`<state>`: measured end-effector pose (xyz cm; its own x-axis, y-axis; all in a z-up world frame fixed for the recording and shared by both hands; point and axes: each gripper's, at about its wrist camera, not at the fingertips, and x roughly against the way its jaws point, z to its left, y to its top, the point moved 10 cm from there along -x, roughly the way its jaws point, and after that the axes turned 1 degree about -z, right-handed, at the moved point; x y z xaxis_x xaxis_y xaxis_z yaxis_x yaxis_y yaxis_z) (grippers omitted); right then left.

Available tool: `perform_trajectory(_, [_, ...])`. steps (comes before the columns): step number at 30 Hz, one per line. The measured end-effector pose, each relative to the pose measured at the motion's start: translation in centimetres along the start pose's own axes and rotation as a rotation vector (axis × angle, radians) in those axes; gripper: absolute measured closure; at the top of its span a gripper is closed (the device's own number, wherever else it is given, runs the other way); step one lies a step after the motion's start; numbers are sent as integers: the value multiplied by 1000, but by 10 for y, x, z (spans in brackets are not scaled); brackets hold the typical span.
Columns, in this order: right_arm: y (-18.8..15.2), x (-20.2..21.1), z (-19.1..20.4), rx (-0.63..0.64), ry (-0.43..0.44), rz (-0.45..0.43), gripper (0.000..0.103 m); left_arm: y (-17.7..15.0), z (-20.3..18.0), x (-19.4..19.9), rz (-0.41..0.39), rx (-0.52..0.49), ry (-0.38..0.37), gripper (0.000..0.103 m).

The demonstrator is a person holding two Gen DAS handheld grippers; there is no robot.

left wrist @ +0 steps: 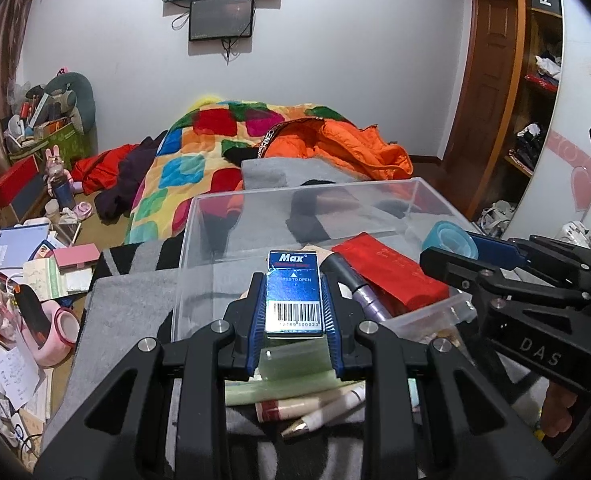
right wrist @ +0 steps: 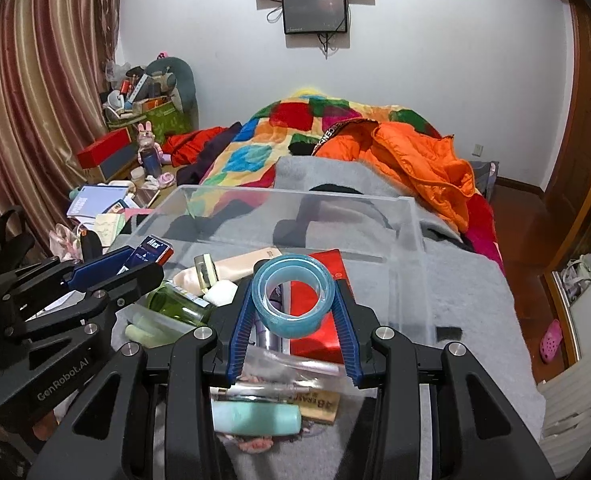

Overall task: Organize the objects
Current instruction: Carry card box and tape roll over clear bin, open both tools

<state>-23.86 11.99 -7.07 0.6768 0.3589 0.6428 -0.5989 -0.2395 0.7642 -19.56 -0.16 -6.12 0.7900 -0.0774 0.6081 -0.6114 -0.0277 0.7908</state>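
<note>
Left gripper [left wrist: 294, 312] is clamped on a small blue Max box [left wrist: 294, 294], blue pads tight on both long sides, barcode end toward the camera; in the right view the same box [right wrist: 151, 252] shows at the left, held above the near-left corner of the bin. Right gripper [right wrist: 293, 304] is clamped on a pale blue tape roll [right wrist: 293, 296], roll upright with its hole facing the camera, pads on its outer rim; from the left view the tape [left wrist: 449, 240] sits at the right, over the bin's right side. Both loads hang over a clear plastic bin [right wrist: 409, 240] standing on a grey blanket [right wrist: 475, 292]. The bin's near half is crowded: a red packet [left wrist: 391, 276] under the tape, a purple tube [left wrist: 359, 288] just beside it, a green bottle [right wrist: 179, 306], a beige tube [right wrist: 231, 266], a white lump [right wrist: 220, 293]. The far half shows mostly bare floor. In front of the bin, near the grippers, lie a mint tube [right wrist: 255, 420], a cream pen [left wrist: 327, 412] and a tan eraser pack [right wrist: 319, 402]. Beyond the bin: an orange jacket [right wrist: 415, 160] on a patchwork quilt [right wrist: 255, 148]. Left of the bed, a cluttered desk [left wrist: 35, 272] with notebooks and a pink band.
</note>
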Motion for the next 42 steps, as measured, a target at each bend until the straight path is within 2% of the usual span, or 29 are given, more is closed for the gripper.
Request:
perform_trajectory(9, [-8,-23,3,-2,16,55,68,-7,7,-21,49,33,-11,76])
perform_trajectory(25, [-10,-28,6,24,2,61,68,-8,5,-24,62,38,-21,76])
perform_trajectory(28, [-8,-22,6,32,-4,50,65,-7,5,-18,52,36,-23,73])
perform_trajectory(32, [-3,-8,6,32,-2,18,56,-4,4,-6,35,36,-26,73])
perform_trajectory(35, [-1,4,6,37,-11,-10,53,-4,4,3,27,40,-32,67])
perform_trajectory(37, [1,12,5,42,-17,-27,49,-3,4,10,13,43,-29,57])
perform_trajectory(42, [-4,31,2,52,-25,-49,48,-5,2,24,0,28,-20,52])
